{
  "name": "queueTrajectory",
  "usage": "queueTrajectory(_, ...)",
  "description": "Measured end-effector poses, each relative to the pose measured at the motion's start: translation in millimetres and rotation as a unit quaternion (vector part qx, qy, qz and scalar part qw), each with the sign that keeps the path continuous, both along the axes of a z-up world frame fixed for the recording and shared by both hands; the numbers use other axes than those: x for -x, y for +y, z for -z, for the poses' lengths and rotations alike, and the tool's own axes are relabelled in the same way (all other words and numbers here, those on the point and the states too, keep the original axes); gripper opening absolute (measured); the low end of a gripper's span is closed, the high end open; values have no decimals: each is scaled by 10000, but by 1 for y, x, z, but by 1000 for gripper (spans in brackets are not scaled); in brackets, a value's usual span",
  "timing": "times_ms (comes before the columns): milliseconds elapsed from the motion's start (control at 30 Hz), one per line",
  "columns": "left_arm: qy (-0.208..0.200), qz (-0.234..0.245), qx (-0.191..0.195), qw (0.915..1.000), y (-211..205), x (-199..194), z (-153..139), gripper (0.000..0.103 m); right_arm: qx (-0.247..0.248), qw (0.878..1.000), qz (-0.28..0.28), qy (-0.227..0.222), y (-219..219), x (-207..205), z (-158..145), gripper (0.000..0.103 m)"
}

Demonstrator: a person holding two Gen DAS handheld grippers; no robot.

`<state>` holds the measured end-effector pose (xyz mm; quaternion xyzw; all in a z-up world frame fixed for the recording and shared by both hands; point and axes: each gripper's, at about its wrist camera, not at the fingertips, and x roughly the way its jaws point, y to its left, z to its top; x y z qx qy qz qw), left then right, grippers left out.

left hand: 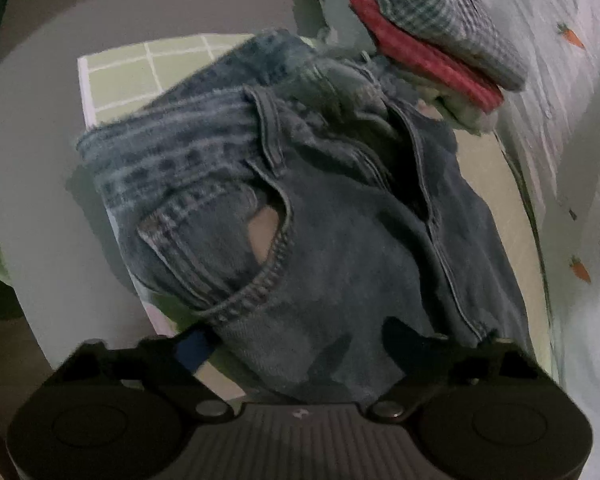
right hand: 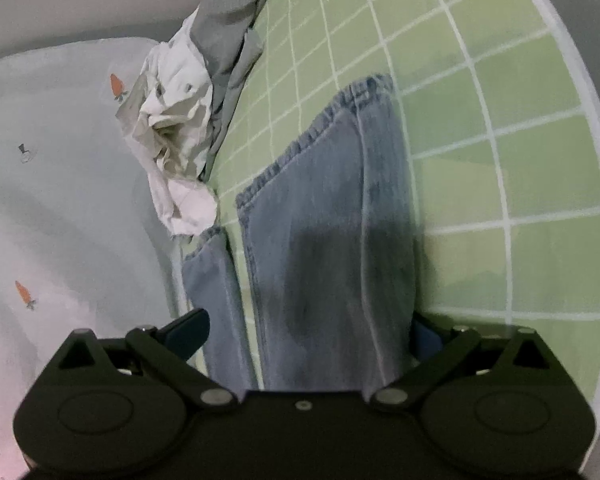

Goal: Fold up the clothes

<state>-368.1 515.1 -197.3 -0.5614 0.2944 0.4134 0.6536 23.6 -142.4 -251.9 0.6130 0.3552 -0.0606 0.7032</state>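
Note:
A pair of blue jeans (left hand: 332, 216) fills the left wrist view, waistband and front pocket towards the far left. My left gripper (left hand: 296, 340) has its fingers spread wide with the denim lying between them. In the right wrist view the jeans' legs (right hand: 332, 216) stretch away over the green checked sheet (right hand: 500, 128), hems at the far end. My right gripper (right hand: 308, 332) is also spread wide, one leg lying between the fingers; the blue pads (right hand: 188, 330) do not press the cloth.
Folded clothes, a red one (left hand: 424, 56) under a grey checked one (left hand: 452, 20), lie beyond the waistband. A crumpled white garment (right hand: 172, 132) and a grey one (right hand: 228, 32) lie left of the legs. A white carrot-print cover (right hand: 60, 200) borders the sheet.

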Motion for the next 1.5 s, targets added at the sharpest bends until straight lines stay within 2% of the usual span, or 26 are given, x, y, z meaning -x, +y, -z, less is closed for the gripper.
queueTrajectory(33, 34, -74, -18, 10000, 2, 0, 0, 67, 112, 9999, 39, 22, 0, -1, -2, 95)
queueTrajectory(133, -28, -474, -12, 9989, 7, 8, 3, 56, 654, 9979, 5, 36, -3, -9, -8, 83)
queueTrajectory(200, -138, -793, -82, 9967, 7, 14, 4, 56, 908, 9958, -93, -12, -5, -17, -10, 82)
queueTrajectory(300, -176, -1056, -109, 9942, 7, 11, 4, 70, 1200, 9925, -216, -82, -7, -30, -12, 81)
queueTrajectory(367, -131, -1151, -137, 9932, 7, 7, 2, 70, 1297, 9911, -282, -65, -9, -38, -12, 72)
queueTrajectory(400, 5, -1115, -186, 9936, 7, 3, 1, 69, 1334, 9905, -324, -36, -9, -41, -11, 57)
queueTrajectory(433, 152, -1079, -235, 9938, 6, -1, -1, 63, 1350, 9901, -389, 58, -10, -44, -10, 33)
queueTrajectory(467, 314, -1058, -277, 9935, 5, -3, -2, 58, 1343, 9898, -433, 187, -13, -47, -7, 22)
queueTrajectory(500, 478, -1043, -318, 9929, 3, -4, -4, 47, 1331, 9895, -476, 305, -15, -48, -4, 10)
queueTrajectory(533, 543, -1045, -346, 9924, 1, -2, -4, 39, 1267, 9904, -488, 268, -18, -47, -2, 9)
queueTrajectory(633, 365, -1139, -384, 9921, -4, 12, -7, 28, 1391, 9881, -625, 179, -21, -44, -6, 5)
queueTrajectory(700, 219, -1289, -421, 9905, -9, 21, -12, 23, 1653, 9833, -747, 148, -22, -42, -13, 4)
queueTrajectory(800, 249, -1364, -559, 9888, -18, 24, -24, 17, 1804, 9806, -764, -33, -32, -32, -28, 4)
queueTrajectory(1033, 610, -1256, -938, 9857, -61, 39, -53, 16, 1852, 9806, -639, -91, -73, -4, -51, 4)
queueTrajectory(1200, 806, -1391, -1100, 9808, -93, 53, -75, 16, 2127, 9741, -770, -46, -97, 4, -64, 4)
queueTrajectory(1267, 845, -1420, -1170, 9793, -100, 49, -81, 16, 2167, 9726, -845, -43, -100, 1, -66, 4)
queueTrajectory(1367, 909, -1267, -1525, 9759, -106, 37, -94, 16, 2176, 9708, -1007, -97, -97, -10, -70, 4)
queueTrajectory(1500, 757, -1240, -1872, 9715, -107, 29, -119, 15, 2114, 9695, -1119, -535, -86, -21, -96, 4)
